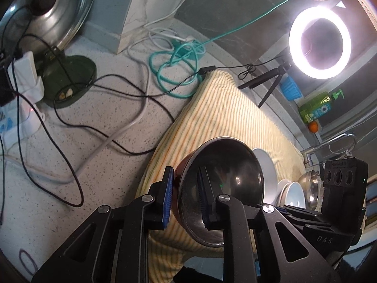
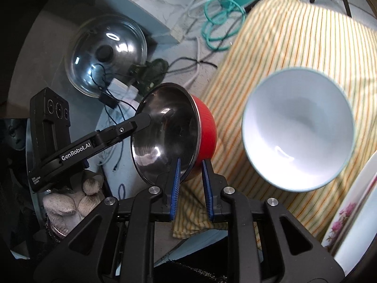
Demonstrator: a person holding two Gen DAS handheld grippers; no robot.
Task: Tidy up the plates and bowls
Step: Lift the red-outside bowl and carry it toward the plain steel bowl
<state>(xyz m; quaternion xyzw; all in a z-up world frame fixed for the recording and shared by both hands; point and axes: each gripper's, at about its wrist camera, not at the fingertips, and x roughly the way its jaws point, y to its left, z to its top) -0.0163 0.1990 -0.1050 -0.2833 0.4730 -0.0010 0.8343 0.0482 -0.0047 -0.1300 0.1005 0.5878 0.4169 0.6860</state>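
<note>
1. Steel domed pot lid [image 2: 106,54] with a black knob, leaning at the far left of the right wrist view, beside a dark green dish [image 2: 150,73] and tangled black cables.
2. Left gripper [image 2: 141,120], black-armed, clamped on the far-left rim of the red bowl; a hand in a knitted glove [image 2: 70,202] below it.
3. Red-walled bowl with a mirror-steel inside [image 2: 169,132], tilted, held off the cloth by both tools at once.
4. Right gripper [image 2: 191,184], blue pads drawn narrow on the near rim of the same bowl: one pad inside, one on the red wall.
5. Yellow-striped cloth [image 2: 294,42], spread over the speckled counter under the bowls.
6. Pale blue-white ceramic bowl [image 2: 299,129], tilted, blurred; its support cannot be told.
7. White plate with a pink flower print [image 2: 348,219], at the right edge.
</note>
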